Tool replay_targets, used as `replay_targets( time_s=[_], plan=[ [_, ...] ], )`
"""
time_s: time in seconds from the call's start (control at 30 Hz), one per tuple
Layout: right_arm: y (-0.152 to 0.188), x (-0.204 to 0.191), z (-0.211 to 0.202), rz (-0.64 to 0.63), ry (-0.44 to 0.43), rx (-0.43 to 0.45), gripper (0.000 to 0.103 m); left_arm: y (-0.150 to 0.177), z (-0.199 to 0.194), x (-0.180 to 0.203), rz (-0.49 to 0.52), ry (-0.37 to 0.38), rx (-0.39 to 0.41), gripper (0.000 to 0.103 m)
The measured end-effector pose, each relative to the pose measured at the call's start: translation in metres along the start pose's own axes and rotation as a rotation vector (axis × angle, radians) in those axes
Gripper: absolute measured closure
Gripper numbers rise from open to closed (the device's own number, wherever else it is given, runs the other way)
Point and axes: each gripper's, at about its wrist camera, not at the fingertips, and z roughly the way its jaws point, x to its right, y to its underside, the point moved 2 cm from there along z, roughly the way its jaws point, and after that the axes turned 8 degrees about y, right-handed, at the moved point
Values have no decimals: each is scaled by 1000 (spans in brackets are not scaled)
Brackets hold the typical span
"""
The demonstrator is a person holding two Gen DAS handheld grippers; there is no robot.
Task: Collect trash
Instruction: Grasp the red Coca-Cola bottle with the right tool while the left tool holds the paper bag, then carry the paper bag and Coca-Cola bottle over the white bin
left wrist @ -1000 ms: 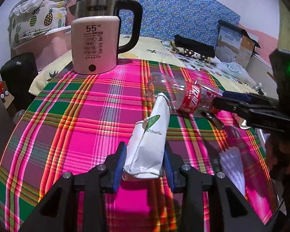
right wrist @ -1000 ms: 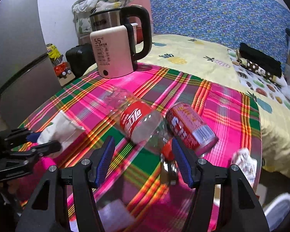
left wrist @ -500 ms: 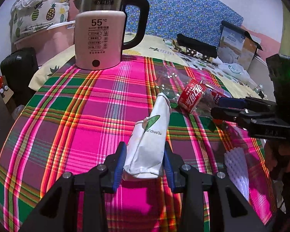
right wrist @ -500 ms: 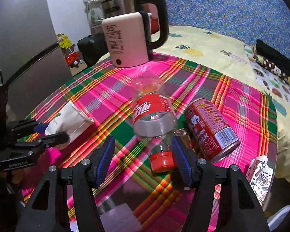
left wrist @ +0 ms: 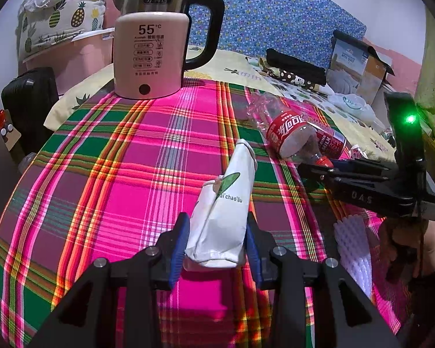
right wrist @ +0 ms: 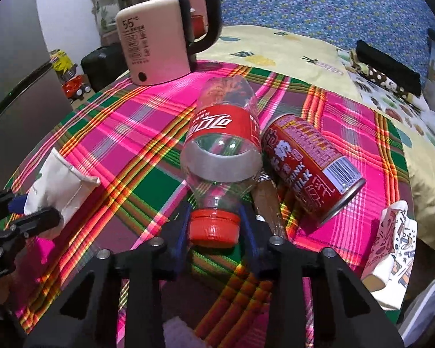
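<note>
On the counter (left wrist: pixel 107 174) with the pink and green plaid cloth, I am looking past a pink electric kettle (left wrist: pixel 150 55) standing at the far edge, with a bed (right wrist: pixel 290 49) lying beyond it. Nearer me, an empty clear cola bottle (right wrist: pixel 223 142) is lying on its side with its red cap (right wrist: pixel 213 227) pointing toward my right hand-held gripper (right wrist: pixel 214 229), and a red milk-drink can (right wrist: pixel 310 165) is lying just beside the bottle, on its right. I am closing the right hand-held gripper's jaws, with the cap sitting between the blue pads, which are flanking it closely; I cannot tell whether they are pressing on it. My left hand-held gripper (left wrist: pixel 217 240) is clamping a folded white paper bag (left wrist: pixel 226 208) above the cloth. A small patterned paper packet (right wrist: pixel 391 240) is lying at the counter's right edge.
</note>
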Motion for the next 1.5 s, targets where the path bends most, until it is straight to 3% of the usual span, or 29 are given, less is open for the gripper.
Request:
replay_targets(
  time_s=[0.37,0.77,1.03,1.3,1.33,1.4,1.43,1.5],
  plan=[
    [10,2,-32,44,-1,84,70,3,0,9,12,3,-5,64],
    [62,28,-89,166,23,129,70,12,-10,37,56,31,-4,64],
    [106,46,-102,272,59,64,70,20,-16,60,89,53,-10,64],
    [122,41,-95,284,65,9,69,29,-18,84,130,76,-27,64],
    [121,41,-95,287,63,14,66,30,-18,86,132,78,-28,64],
    [122,46,-98,298,58,29,48,30,-19,88,135,77,-28,64],
    [122,48,-99,305,57,34,34,31,-19,89,135,77,-28,64],
    [119,51,-99,316,51,49,32,31,-19,90,135,77,-29,64]
  ],
)
